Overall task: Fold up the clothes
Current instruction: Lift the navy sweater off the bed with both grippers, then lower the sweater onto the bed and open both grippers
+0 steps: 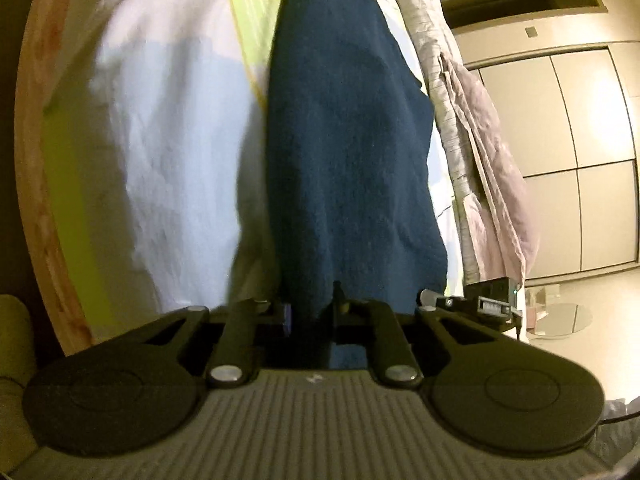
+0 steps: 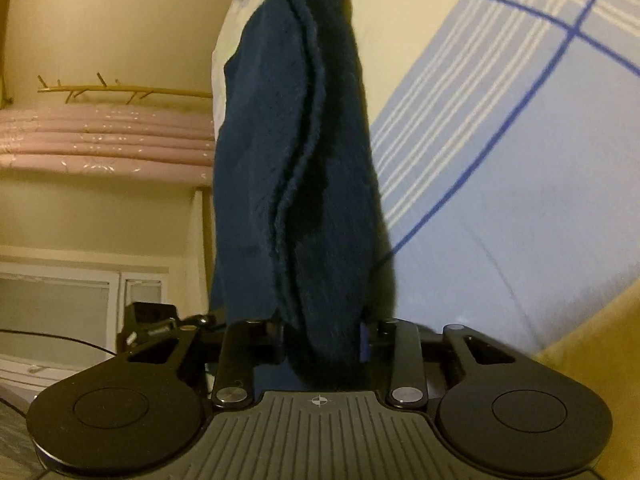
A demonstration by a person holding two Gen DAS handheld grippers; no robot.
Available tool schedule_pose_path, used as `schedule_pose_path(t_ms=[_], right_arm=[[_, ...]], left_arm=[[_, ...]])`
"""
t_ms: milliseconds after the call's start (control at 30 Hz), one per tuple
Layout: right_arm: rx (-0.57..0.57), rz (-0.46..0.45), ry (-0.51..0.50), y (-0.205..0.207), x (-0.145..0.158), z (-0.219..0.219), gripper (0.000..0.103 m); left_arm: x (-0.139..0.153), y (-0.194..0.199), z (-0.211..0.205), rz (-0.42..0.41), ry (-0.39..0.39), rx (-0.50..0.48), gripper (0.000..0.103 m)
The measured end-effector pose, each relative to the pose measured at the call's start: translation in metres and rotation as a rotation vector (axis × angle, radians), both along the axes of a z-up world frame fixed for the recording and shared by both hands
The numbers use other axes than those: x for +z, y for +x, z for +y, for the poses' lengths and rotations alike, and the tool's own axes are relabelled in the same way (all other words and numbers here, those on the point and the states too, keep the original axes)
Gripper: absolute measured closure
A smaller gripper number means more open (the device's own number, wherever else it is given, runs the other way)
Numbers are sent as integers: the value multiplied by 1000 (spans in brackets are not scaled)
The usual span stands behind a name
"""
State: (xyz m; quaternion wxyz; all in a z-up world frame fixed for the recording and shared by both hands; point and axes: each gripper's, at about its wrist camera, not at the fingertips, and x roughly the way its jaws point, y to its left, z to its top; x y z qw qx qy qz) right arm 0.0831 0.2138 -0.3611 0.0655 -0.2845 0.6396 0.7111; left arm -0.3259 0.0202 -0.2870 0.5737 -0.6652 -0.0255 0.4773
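A: What is seen ahead of the left tool (image 1: 310, 316)?

B: A dark blue garment (image 1: 344, 152) is seen running straight forward from between its fingers. The tool is clenched on the near end of the cloth, which is pinched between the two pads.

A: And what is held by the right tool (image 2: 322, 340)?

B: The same dark blue garment (image 2: 296, 168) is gripped there too. The fingers are closed on a thick bunch of it, and several layered edges are seen running away from the tool along the middle of the fabric.

A: Where is the garment placed relative to the surroundings?

B: From the left tool, a pale bedsheet (image 1: 172, 152) with green patches is seen to the left of and beyond the cloth, and crumpled greyish bedding (image 1: 484, 152) lies to its right. From the right tool, a blue checked sheet (image 2: 500, 140) is seen to the right of the cloth and a pink padded headboard (image 2: 104, 144) to its left. Whether the far end of the garment is touching the sheet cannot be told.
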Motion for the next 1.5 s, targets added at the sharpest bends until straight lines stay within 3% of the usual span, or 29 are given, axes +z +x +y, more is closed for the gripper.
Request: schedule_pose_path(t_ms=[267, 400, 500, 633, 833, 967, 1133, 1267, 1300, 1400, 1500], right_arm=[[13, 63, 39, 10, 21, -20, 88], [17, 38, -48, 22, 18, -56, 88], [-19, -5, -164, 30, 8, -89, 88], [-77, -38, -271, 15, 11, -102, 87], [-53, 52, -190, -14, 75, -46, 87], [-134, 108, -156, -30, 102, 16, 87], [-325, 90, -243, -60, 88, 84, 86], [-512, -14, -345, -71, 44, 117, 83], [-560, -17, -380, -78, 32, 122, 81], [-640, 31, -362, -81, 27, 124, 63], [-713, 86, -330, -81, 27, 124, 57]], left_arm=[[34, 3, -14, 18, 131, -80, 96], [39, 16, -46, -22, 55, -117, 96], [32, 23, -73, -74, -40, -95, 96], [35, 22, -86, -127, -85, -45, 96], [72, 1, -43, -215, 46, 19, 95], [80, -20, 7, -255, 124, 68, 94], [40, -48, 74, -393, 59, 247, 87], [-1, -63, 117, -401, -33, 385, 85], [-8, -67, 123, -414, -58, 418, 83], [-17, -77, 124, -434, -66, 467, 79], [-14, -83, 119, -436, -26, 476, 71]])
